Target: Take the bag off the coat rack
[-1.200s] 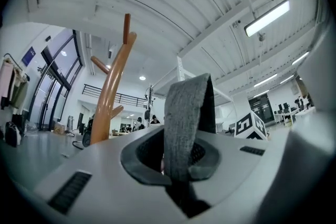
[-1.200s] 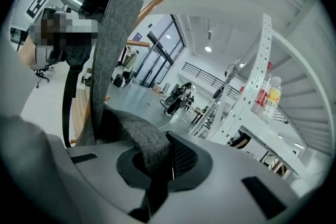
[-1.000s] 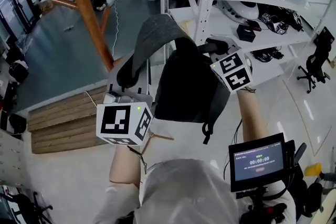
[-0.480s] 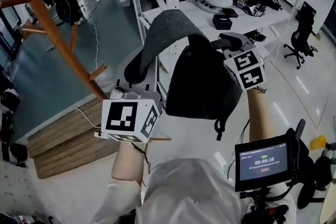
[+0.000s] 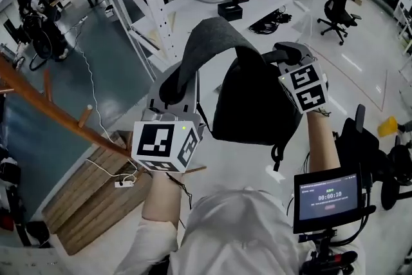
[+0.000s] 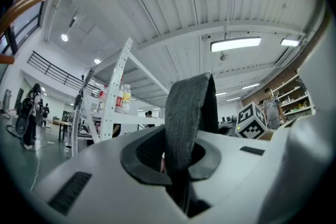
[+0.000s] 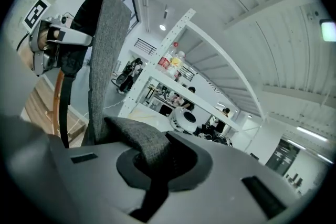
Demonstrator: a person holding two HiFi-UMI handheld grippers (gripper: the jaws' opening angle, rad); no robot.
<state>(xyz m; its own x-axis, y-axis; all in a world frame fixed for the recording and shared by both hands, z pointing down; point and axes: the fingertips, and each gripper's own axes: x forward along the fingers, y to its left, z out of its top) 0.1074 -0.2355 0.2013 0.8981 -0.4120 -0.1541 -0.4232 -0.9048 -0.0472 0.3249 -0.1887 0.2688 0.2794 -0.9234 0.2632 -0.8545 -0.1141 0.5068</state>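
Observation:
A black bag (image 5: 254,100) hangs free in the air by its grey strap (image 5: 212,35), which arches between my two grippers. My left gripper (image 5: 168,92) is shut on the strap's left end (image 6: 188,123), pinched in the jaws (image 6: 181,165). The right gripper (image 5: 269,56) is shut on the other end, and grey fabric (image 7: 142,141) is bunched between its jaws (image 7: 152,160). The wooden coat rack (image 5: 58,116) slants across the lower left, apart from the bag. From the right gripper view the left gripper (image 7: 52,44) shows beyond the strap (image 7: 107,60).
A white metal shelving unit (image 5: 161,3) with bottles and gear stands just beyond the bag. A wooden platform (image 5: 84,196) and a power strip with cable (image 5: 122,182) lie on the floor at left. An office chair (image 5: 335,6) stands far right. A small monitor (image 5: 328,196) hangs below.
Both grippers have carried the bag away from the coat rack, which has slid to the lower left of the view. The shelving now fills the background. Both grips are unchanged.

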